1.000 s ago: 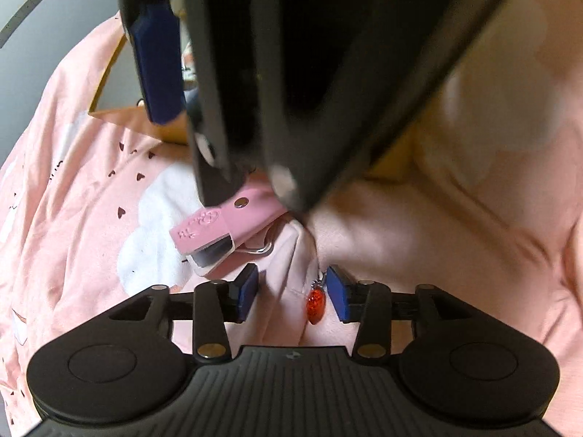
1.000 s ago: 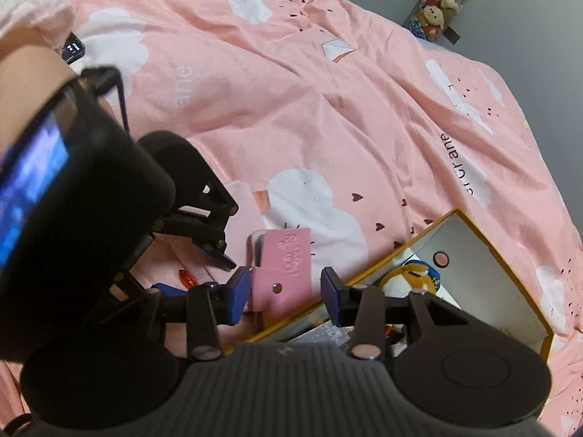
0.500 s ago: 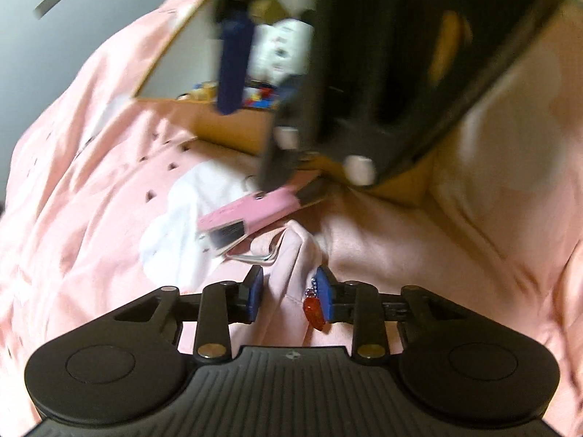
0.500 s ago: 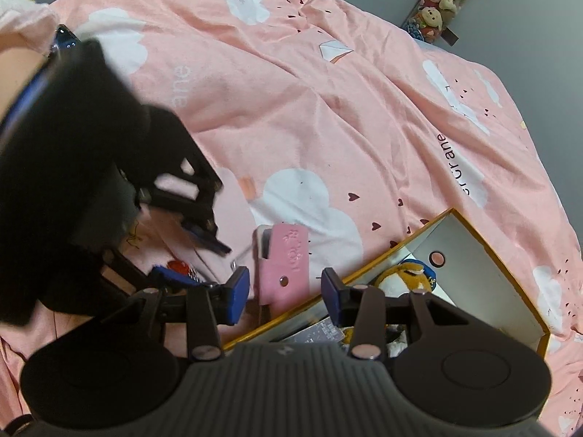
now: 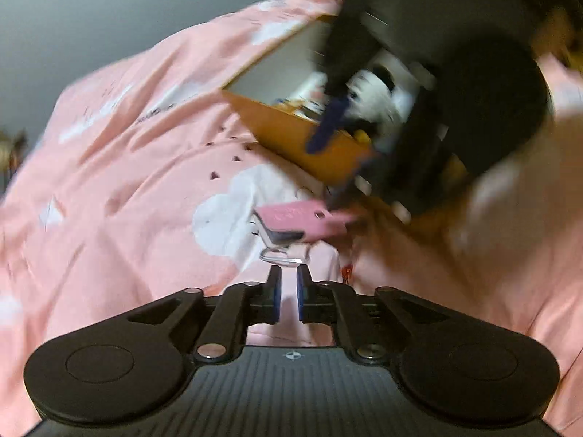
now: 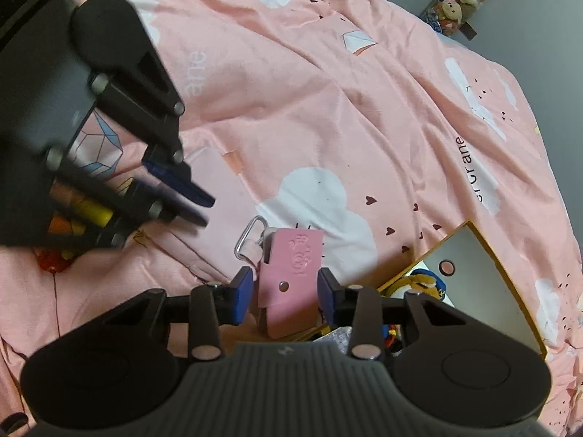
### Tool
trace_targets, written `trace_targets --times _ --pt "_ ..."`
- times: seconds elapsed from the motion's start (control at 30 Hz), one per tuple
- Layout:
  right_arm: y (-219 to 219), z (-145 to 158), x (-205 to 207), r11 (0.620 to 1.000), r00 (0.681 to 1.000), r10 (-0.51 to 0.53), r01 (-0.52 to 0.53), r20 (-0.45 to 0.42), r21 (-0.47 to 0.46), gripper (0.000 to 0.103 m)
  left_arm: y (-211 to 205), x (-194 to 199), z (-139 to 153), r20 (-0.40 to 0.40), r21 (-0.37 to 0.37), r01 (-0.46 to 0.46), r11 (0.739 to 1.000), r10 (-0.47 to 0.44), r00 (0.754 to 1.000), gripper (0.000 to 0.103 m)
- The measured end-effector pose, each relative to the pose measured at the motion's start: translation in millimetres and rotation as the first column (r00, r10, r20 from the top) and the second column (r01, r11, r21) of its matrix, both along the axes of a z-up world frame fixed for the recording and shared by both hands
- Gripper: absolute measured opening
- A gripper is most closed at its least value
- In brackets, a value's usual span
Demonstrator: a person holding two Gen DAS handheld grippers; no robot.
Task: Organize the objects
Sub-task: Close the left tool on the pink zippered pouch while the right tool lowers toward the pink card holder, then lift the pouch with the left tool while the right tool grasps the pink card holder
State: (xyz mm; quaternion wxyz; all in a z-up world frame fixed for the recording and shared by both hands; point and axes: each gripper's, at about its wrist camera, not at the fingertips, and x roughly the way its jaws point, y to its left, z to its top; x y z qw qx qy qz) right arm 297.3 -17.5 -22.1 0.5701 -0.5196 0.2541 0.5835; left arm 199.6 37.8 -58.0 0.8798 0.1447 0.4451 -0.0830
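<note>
My right gripper (image 6: 283, 293) had its blue-padded fingers spread on either side of the small pink leather key pouch with a snap button and metal ring (image 6: 291, 276), which lay on the pink cloud-print bedspread (image 6: 328, 109) just beside the near wall of the open yellow-edged cardboard box (image 6: 503, 276). The pads were close to the pouch's long edges but I could not tell whether they touched it. My left gripper (image 5: 288, 293) hung low over the bedspread with its fingers nearly pressed together and nothing between them, the pouch's metal ring (image 5: 280, 256) just ahead of their tips. To do this well, I judged I should close squarely across the pouch's width, below the snap, so the soft flap would not fold or slip. The box wall sat close to my right finger, so I wanted a straight lift before swinging over its rim.
</note>
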Motion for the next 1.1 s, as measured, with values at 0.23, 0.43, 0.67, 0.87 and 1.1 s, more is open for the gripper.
trace_targets --times 0.23,0.43,0.67,0.87,1.1 --pt "-1.4 1.2 -1.5 1.0 1.0 -0.001 0.001 0.003 -0.016 0.042 -38.2 -1.8 -31.1 -0.102 0.19 0.222 0.956 -0.205 0.973 0.039" --pt "-2.4 -2.4 -3.3 0.999 1.0 0.003 -0.003 0.012 -0.036 0.045 -57.8 -4.3 -56.7 -0.171 0.387 0.336 0.859 -0.292 0.941 0.047" --pt "-1.8 -5.6 2.4 0.999 1.0 -0.002 0.002 -0.001 -0.041 0.045 -47.7 -4.1 -53.3 -0.123 0.356 0.262 0.897 -0.233 0.965 0.037" --pt "3.0 -7.3 -0.2 0.998 1.0 0.0 -0.002 -0.028 -0.057 0.044 0.4 -4.2 -14.6 -0.031 0.062 -0.041 0.997 0.043 0.999 0.032" --pt "23.3 -16.7 -2.5 0.994 0.999 -0.012 0.007 -0.049 -0.113 0.041 78.0 -8.5 12.0 -0.052 -0.432 -0.38 0.818 0.398 0.916 0.032"
